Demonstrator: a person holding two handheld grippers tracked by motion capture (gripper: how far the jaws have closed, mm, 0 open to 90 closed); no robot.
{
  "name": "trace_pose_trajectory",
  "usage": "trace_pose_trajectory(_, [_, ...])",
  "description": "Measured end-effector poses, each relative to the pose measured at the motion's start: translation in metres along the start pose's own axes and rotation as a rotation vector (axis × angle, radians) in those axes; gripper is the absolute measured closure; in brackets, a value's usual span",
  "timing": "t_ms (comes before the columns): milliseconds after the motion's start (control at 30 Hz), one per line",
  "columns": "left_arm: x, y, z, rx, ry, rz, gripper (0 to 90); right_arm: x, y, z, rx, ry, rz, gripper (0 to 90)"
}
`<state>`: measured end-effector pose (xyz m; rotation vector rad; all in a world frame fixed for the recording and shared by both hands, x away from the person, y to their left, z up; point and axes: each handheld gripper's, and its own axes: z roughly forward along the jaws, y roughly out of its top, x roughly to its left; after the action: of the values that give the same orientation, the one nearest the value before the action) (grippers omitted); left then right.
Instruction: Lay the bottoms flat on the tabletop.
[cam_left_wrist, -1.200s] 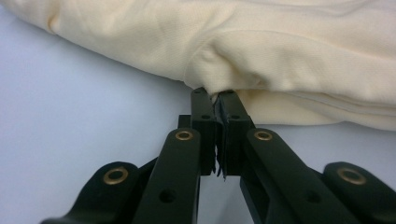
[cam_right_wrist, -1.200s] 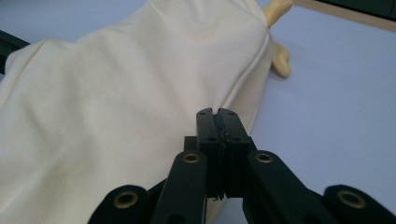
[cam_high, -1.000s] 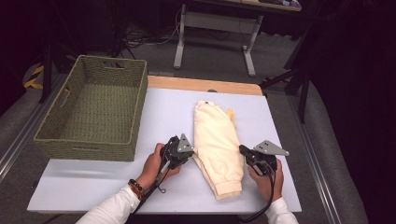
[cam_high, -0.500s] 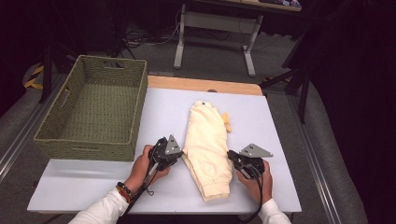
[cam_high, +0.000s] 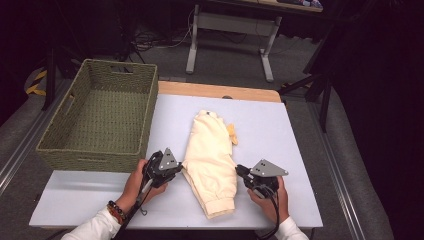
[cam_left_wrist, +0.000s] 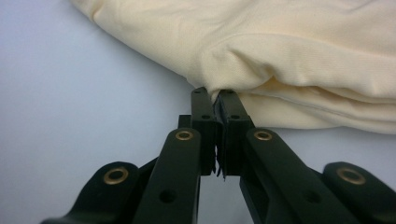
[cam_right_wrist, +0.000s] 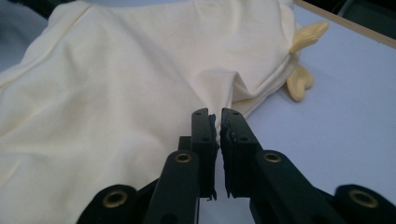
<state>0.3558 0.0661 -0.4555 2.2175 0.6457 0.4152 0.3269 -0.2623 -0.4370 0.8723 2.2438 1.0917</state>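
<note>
So I'm looking down at the white table (cam_high: 100, 195) with the cream garment (cam_high: 210, 160) lying folded lengthwise down the middle of it, collar end away from me and the cuffed hem end toward me. A little yellow bit (cam_high: 232, 134) sticks out from its right edge up near the top; in the right gripper view it looks like two small yellow tabs, can't tell what they are beyond that.

My left gripper (cam_high: 172, 169) is right at the garment's left edge, about halfway down. In the left gripper view the jaws are pinched together with a fold of the cream fabric caught at the tips, so it's clamped on the cloth. The fabric bunches up right where the tips bite.

My right gripper (cam_high: 243, 172) sits at the garment's right edge, roughly level with the left one. In the right gripper view the jaws are nearly together with just a thin slit between them, and the tips sit up against a crease of the fabric. I honestly can't tell whether any cloth is actually caught in there or the tips just sit in front of it.

Container-wise: the green woven basket (cam_high: 60, 150) stands on the left side of the table, just beside my left hand (cam_high: 137, 182), well apart from the garment. It's got cut-out handles in its walls, and I see only its woven bottom inside.
</note>
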Motion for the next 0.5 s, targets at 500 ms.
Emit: trace_pose_trajectory(500, [-0.006, -0.006, -0.016, -0.043, 0.011, -0.019, 83.2, 0.006, -0.007, -0.007, -0.013, 0.085, -0.003, 87.6])
